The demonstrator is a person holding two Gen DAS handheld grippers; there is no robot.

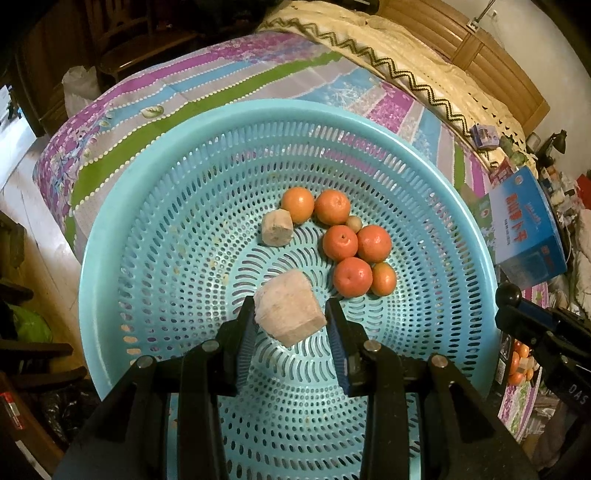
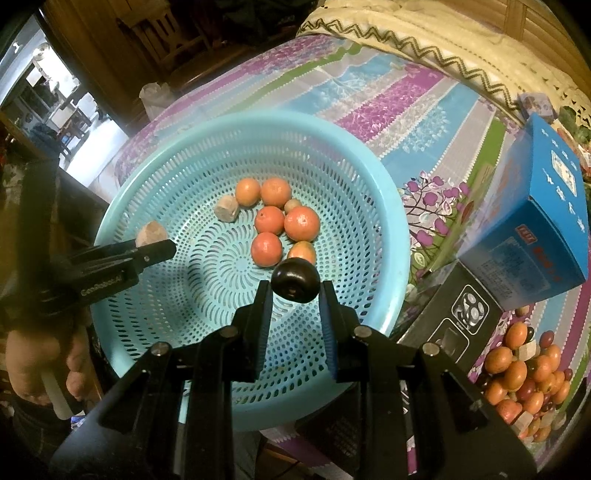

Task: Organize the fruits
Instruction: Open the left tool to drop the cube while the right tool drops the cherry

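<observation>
A striped floral tablecloth (image 2: 406,110) is spread across the middle of both views. A cream blanket (image 2: 424,33) with zigzag trim is seen at the upper right. A blue box (image 2: 546,206) is tilted at the right, with a black box (image 2: 454,314) just below it.

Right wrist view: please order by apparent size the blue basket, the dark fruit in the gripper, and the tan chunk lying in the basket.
1. Blue basket, by far.
2. Dark fruit.
3. Tan chunk.
The fruit is nearer the camera, so 2 and 3 are unsure.
</observation>
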